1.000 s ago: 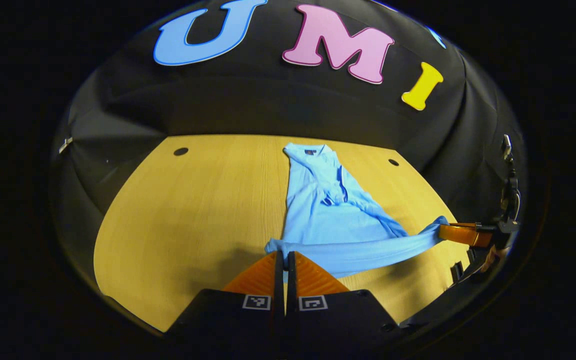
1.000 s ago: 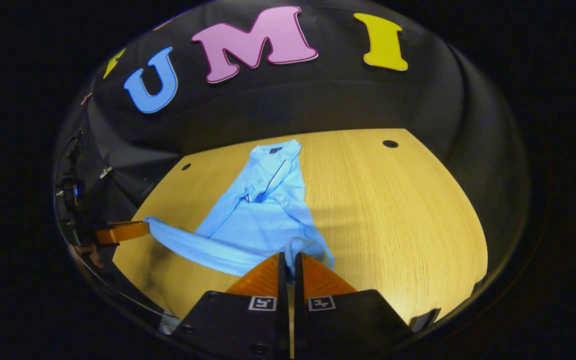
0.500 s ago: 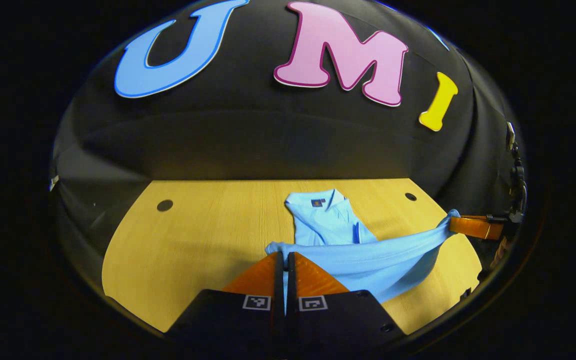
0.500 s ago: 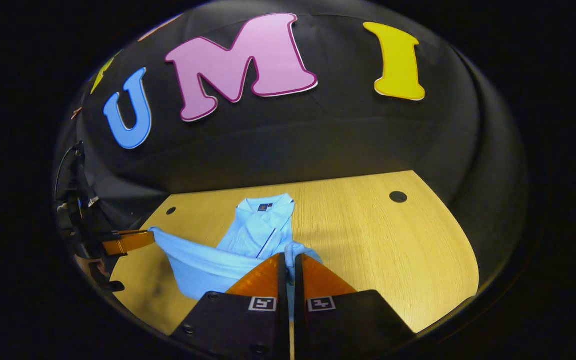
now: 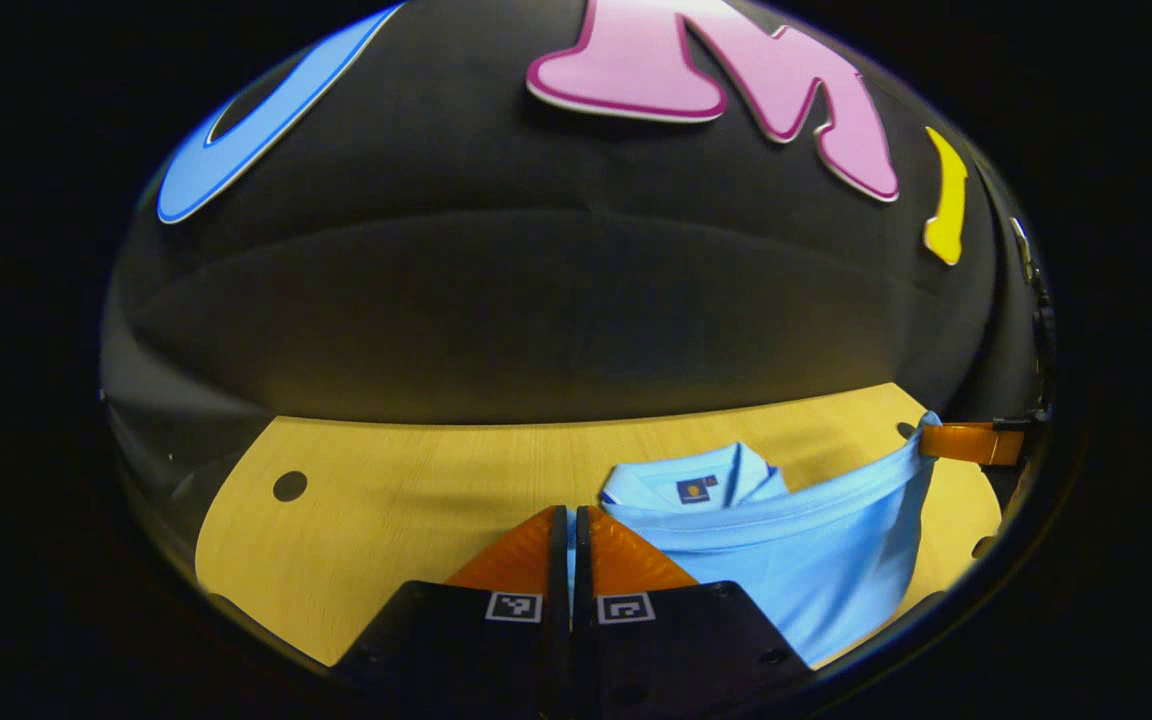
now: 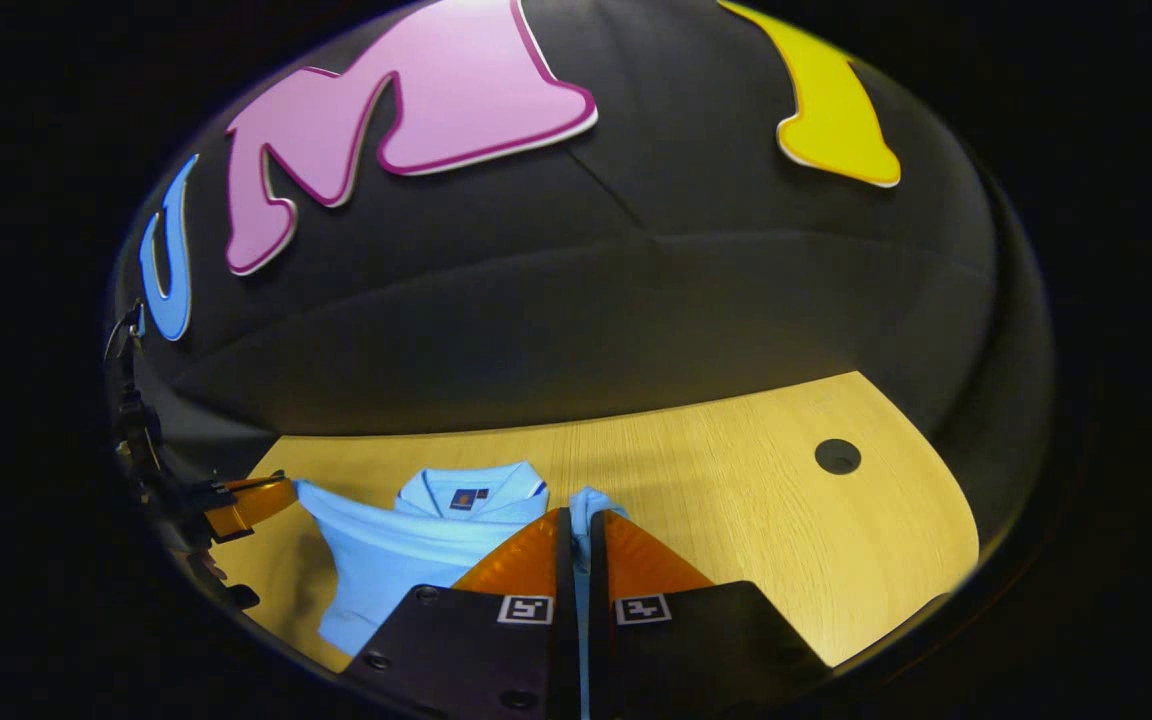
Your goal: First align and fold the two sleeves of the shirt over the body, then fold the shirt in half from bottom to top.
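Soft light-blue shirt (image 5: 796, 560), lower right; hem taut between left tongs (image 5: 568, 520) and right tongs (image 6: 576, 522), both clamped on it. Wood-grain counter (image 5: 416, 480); collar partly hidden.

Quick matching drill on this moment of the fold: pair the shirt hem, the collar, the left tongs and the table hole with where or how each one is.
1 shirt hem
2 collar
3 left tongs
4 table hole

A bare wood, off to the side
B lying on the table
C stretched in the air between both tongs
D shut on a hem corner

Pairs: 1-C, 2-B, 3-D, 4-A
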### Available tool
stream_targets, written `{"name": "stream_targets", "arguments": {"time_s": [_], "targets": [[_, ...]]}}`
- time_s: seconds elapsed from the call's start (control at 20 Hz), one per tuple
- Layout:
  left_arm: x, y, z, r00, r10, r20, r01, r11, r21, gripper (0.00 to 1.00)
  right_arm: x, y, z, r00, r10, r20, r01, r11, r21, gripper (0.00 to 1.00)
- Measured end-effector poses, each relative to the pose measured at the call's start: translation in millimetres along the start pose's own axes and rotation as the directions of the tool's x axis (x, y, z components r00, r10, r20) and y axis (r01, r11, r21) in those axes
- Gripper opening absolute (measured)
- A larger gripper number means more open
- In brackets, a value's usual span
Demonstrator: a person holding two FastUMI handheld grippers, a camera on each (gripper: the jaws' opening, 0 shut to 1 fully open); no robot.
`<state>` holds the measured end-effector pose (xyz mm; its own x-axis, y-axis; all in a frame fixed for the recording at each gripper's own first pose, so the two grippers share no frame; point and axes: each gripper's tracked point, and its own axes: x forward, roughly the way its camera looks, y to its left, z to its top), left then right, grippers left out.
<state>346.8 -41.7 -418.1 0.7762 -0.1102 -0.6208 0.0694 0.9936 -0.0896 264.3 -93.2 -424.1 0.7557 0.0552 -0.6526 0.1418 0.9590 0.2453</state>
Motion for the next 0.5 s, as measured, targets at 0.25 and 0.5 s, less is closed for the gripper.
{"name": "stream_targets", "arguments": {"time_s": [0.25,0.5], "targets": [[42.6,23.6,-18.2,0.997,0.072,-0.027,-0.072,0.997,-0.011,0.06,67.0,-14.2,-13.4,0.999,-0.031,-0.028,0.032,0.999,0.029,0.08],[54.9,14.1,-39.6,0.995,0.076,-0.062,-0.08,0.994,-0.068,0.06,103.4,-33.4,-44.2,0.991,-0.081,-0.108,0.085,0.996,0.027,0.08]]}}
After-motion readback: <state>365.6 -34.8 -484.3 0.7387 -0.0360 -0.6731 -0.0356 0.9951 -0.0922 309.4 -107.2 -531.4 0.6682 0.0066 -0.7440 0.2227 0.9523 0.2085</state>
